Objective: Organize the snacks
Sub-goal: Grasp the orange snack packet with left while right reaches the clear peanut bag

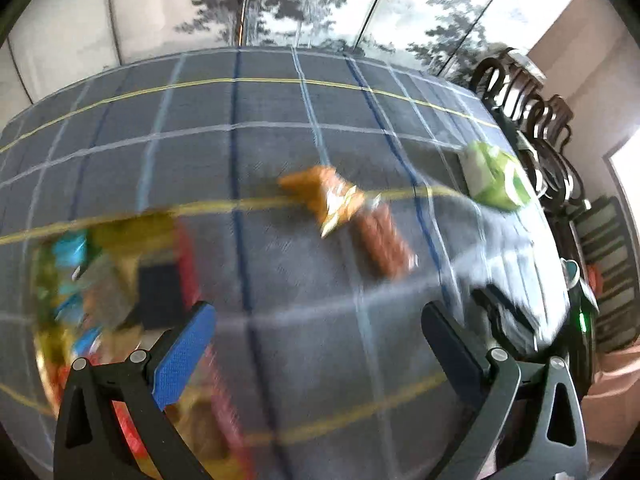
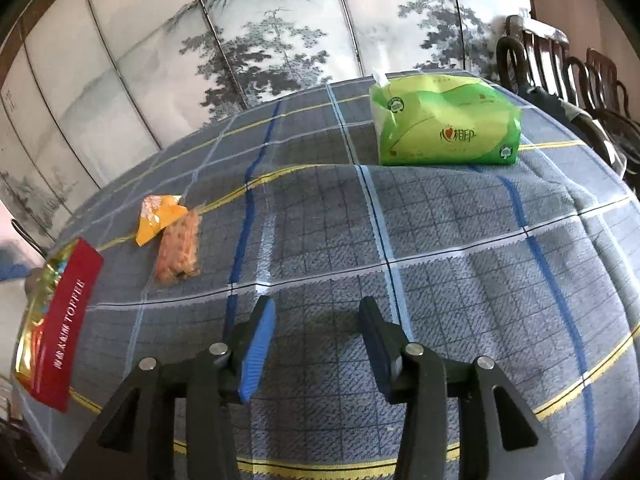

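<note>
Two loose snacks lie mid-table: an orange packet (image 2: 160, 216) and a clear pack of brownish crackers (image 2: 179, 249) touching it. The left wrist view, blurred, shows the same orange packet (image 1: 320, 192) and cracker pack (image 1: 384, 240). A red and gold toffee box (image 2: 60, 320) holds several sweets at the table's left edge; in the left wrist view the box (image 1: 120, 280) is a blur at lower left. My left gripper (image 1: 320, 328) is wide open with nothing between its fingers. My right gripper (image 2: 316, 320) stands open over bare cloth, well right of the snacks.
A green tissue pack (image 2: 444, 120) sits at the far right of the blue checked tablecloth (image 2: 460, 260). Dark wooden chairs (image 2: 560, 64) line the right side. A painted folding screen (image 2: 260, 40) stands behind the table.
</note>
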Demonstrator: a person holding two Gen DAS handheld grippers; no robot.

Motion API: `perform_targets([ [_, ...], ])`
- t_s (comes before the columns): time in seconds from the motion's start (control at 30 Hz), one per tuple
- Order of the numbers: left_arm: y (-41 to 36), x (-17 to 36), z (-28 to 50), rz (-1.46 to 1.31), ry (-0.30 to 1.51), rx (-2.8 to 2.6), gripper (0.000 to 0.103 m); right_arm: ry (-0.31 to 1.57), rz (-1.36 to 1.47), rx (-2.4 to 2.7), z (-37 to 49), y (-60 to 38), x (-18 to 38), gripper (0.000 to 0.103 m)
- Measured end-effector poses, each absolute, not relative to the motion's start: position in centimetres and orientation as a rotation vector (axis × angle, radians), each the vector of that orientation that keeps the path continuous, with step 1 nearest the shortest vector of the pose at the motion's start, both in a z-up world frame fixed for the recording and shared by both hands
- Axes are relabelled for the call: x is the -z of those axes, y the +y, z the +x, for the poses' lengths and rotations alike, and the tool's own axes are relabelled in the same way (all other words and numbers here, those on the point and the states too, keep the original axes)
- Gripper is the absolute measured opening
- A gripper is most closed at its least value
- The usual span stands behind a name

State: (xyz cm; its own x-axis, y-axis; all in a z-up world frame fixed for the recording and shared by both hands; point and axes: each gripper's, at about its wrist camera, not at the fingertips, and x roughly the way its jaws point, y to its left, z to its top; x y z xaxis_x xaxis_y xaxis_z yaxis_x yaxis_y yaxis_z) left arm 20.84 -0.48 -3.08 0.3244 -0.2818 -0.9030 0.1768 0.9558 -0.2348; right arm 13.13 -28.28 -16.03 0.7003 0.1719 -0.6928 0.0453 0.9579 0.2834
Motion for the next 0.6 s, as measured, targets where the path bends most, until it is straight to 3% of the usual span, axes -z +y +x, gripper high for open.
perform_targets([
  [0.17,-4.1,6.6,27.5,-0.067,1.289,0.199,0.102,0.780,0.366,-0.120,12.8,-28.9,16.1,0.046],
  [0.5,-3.8,9.8,31.4,-0.245,1.373,0.060,0.101,0.751,0.464,-0.204,12.5,-29.9,16.4,0.046],
  [0.57,-4.2,10.5,31.8,-0.244,1.391,0.027,0.099,0.748,0.470,-0.211,12.4,-30.0,16.4,0.046],
  [0.6,-4.4,10.8,31.9,-0.238,1.398,0.009,0.093,0.748,0.473,-0.214,12.4,-30.0,16.4,0.046],
])
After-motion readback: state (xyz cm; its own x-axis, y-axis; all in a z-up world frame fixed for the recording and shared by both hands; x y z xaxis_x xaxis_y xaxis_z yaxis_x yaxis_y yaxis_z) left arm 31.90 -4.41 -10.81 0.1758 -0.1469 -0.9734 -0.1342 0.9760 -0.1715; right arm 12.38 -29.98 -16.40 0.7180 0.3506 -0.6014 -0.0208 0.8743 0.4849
